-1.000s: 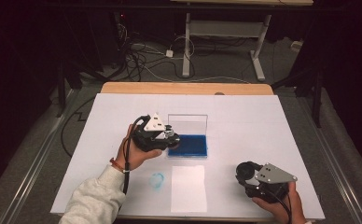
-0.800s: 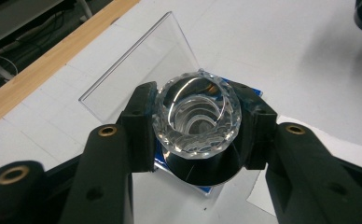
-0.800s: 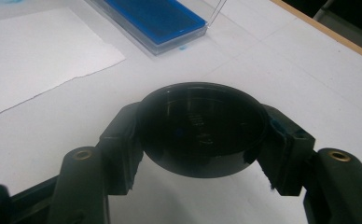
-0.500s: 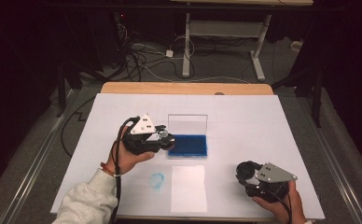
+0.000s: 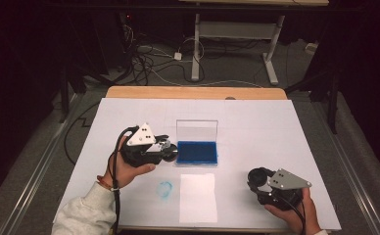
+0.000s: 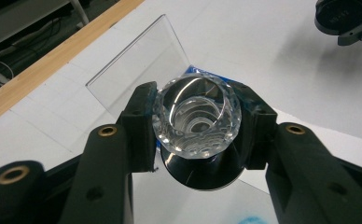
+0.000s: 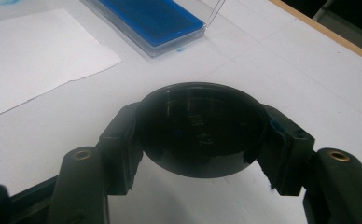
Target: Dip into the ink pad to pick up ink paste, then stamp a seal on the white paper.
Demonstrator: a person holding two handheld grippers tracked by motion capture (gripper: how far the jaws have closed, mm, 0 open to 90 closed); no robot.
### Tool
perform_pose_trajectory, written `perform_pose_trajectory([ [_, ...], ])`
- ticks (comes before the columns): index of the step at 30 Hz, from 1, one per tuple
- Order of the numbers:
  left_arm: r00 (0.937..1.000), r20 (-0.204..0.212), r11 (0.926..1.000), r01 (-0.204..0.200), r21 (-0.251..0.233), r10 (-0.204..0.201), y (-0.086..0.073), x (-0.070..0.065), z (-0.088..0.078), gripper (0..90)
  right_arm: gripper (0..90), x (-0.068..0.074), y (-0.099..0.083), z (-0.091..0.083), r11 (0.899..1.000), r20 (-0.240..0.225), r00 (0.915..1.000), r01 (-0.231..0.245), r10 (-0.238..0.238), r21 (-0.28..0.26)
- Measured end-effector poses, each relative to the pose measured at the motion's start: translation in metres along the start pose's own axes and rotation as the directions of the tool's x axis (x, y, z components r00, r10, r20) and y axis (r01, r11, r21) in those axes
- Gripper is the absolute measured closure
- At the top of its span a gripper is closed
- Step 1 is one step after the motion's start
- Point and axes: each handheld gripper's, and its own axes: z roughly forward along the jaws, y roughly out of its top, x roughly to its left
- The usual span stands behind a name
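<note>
The left tool (image 5: 166,149) pinches a clear faceted glass stamp (image 6: 197,116) at nine o'clock of the blue ink pad (image 5: 197,152). The right tool (image 5: 259,180) pinches a round black cap (image 7: 202,128). Lower the stamp flat onto the white paper sheet (image 5: 198,197).

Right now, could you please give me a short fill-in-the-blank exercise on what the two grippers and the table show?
1. The left gripper is shut on a clear faceted ____.
2. The ink pad is coloured ____.
3. The right gripper is shut on a round black ____.
4. The white paper sheet lies ____ the ink pad.

Missing words: stamp; blue; cap; in front of
</note>
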Motion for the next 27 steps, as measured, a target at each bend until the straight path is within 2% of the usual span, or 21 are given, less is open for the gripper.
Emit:
perform_pose_trajectory([
  [14,0.9997,0.022,0.9999,-0.007,0.009,0.007,-0.002,-0.01,-0.007,54.4,38.4,0.0,0.004,0.002,1.0,-0.008,0.9999,0.013,-0.013,-0.01],
  [22,0.9988,0.048,0.9999,-0.01,0.002,0.01,-0.002,-0.016,-0.009,54.4,38.4,-0.001,0.005,0.004,1.0,-0.011,0.9999,0.011,-0.011,-0.013],
  [27,0.9971,0.066,0.9992,-0.038,0.009,0.038,0.002,-0.023,-0.007,54.3,38.4,0.002,0.005,0.004,1.0,-0.019,0.9997,0.016,-0.017,-0.011],
])
